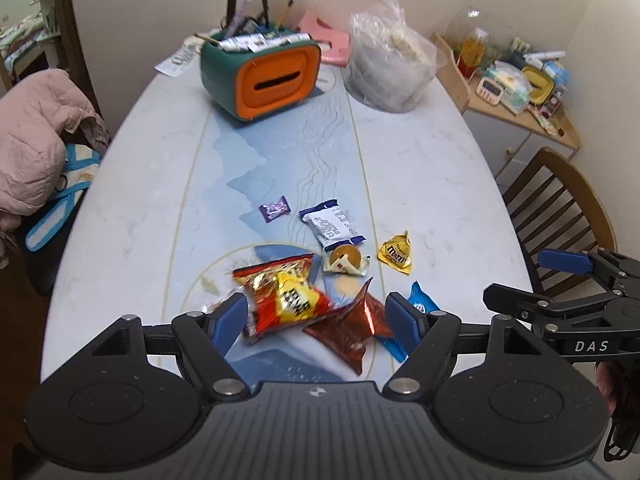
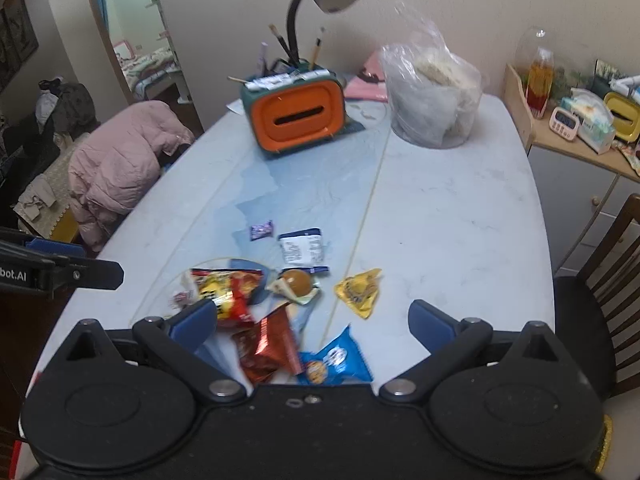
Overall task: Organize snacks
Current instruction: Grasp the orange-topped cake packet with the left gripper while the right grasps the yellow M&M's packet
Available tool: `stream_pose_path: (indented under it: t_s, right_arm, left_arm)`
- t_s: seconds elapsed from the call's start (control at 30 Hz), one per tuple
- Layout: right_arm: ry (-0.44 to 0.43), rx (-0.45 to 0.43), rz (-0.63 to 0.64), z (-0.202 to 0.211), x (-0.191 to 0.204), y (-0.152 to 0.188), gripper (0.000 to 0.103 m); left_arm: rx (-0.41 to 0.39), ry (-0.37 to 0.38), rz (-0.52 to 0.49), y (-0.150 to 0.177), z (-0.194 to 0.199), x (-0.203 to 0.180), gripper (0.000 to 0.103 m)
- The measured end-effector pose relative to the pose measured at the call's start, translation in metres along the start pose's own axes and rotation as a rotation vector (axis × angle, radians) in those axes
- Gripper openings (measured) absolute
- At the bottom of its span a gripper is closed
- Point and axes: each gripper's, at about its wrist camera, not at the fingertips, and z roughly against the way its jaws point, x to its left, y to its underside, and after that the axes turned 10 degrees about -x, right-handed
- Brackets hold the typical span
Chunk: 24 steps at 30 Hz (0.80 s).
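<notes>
Snacks sit in a loose pile near the tabletop's (image 1: pixel 420 168) front edge: red-yellow bag (image 1: pixel 286 298), dark red pack (image 1: pixel 352 328), blue pack (image 2: pixel 336 362). Left fingers (image 1: pixel 320 316) are wide, straddling the red-yellow bag, holding nothing. Right fingers (image 2: pixel 312 326) are wide, empty, over the pile. Best to take one pack at a time, pinching an edge.

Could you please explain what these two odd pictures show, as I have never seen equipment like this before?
No robot here: a person carries two handheld grippers, each with a wide-angle camera looking along its blue-padded fingers. One picture comes from the left gripper, the other from the right gripper. Both are open and hold nothing. On the pale table lie loose snacks: a red and yellow bag, a dark red packet, a blue cookie packet, a yellow M&M's pouch and a small purple sweet. Behind stands an orange and green box.
</notes>
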Motion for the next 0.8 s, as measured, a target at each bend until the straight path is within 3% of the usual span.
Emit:
stream_pose_path:
  t_s: [0.37,0.8]
  right_arm:
    - [-0.008,0.087,0.038,-0.079,-0.037,0.000,0.092]
    - [-0.050,0.159,0.104,-0.154,-0.050,0.020,0.074]
  left_arm:
    - [0.109,0.033,0.021,-0.022,-0.100,-0.023,0.075]
    - [0.220,0.053,0.006,-0.011,-0.188,-0.036,0.074]
